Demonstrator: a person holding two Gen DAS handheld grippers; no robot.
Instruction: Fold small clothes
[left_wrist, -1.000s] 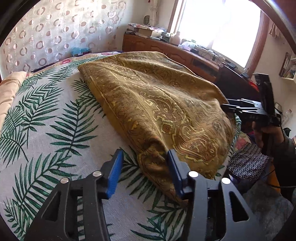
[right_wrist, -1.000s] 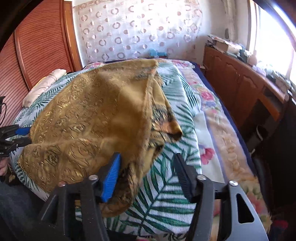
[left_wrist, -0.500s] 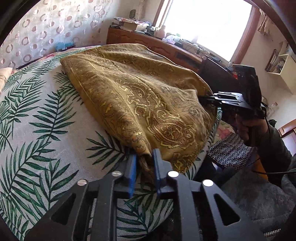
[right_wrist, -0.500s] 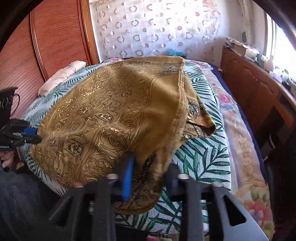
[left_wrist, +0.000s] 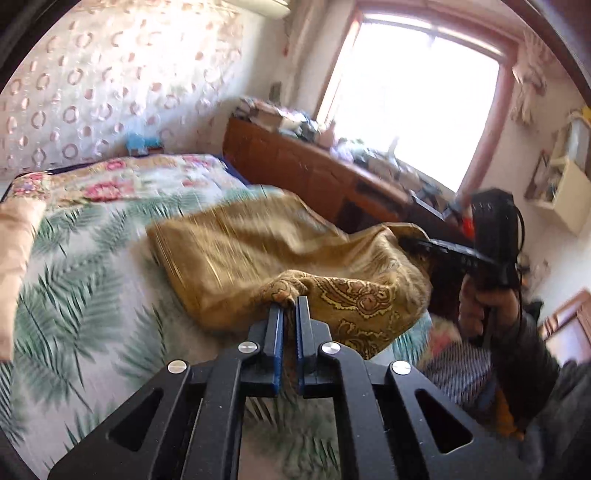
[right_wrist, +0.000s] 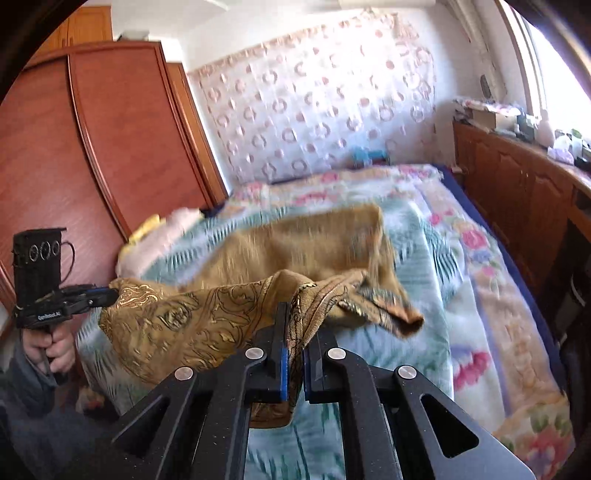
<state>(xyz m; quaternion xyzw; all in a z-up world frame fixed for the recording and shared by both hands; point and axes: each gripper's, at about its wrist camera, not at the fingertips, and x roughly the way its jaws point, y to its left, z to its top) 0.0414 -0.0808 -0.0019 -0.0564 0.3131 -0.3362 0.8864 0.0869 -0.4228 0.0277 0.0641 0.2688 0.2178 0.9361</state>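
Note:
A mustard-gold paisley cloth (left_wrist: 236, 240) lies across the bed, its near edge lifted off the leaf-print cover (left_wrist: 74, 280). My left gripper (left_wrist: 290, 303) pinches a bunched corner, its jaws closing tight on the fabric. In the right wrist view my right gripper (right_wrist: 297, 317) clamps the other near corner of the cloth (right_wrist: 192, 314), with its jaws also closing the last bit. The edge hangs stretched between the two. Each gripper shows in the other view: the right gripper (left_wrist: 410, 242) at the cloth's right corner, the left gripper (right_wrist: 110, 293) at its left corner.
A wooden cabinet (left_wrist: 295, 166) with clutter on top runs under the window along the bed's right side. A red-brown wardrobe (right_wrist: 92, 147) stands to the left. A pillow (left_wrist: 14, 251) lies at the bed's left edge. A dark patterned garment (left_wrist: 458, 373) lies by the person's lap.
Both grippers went from open around the cloth's near corners to shut on them. Both then rose, lifting the near edge off the bed.

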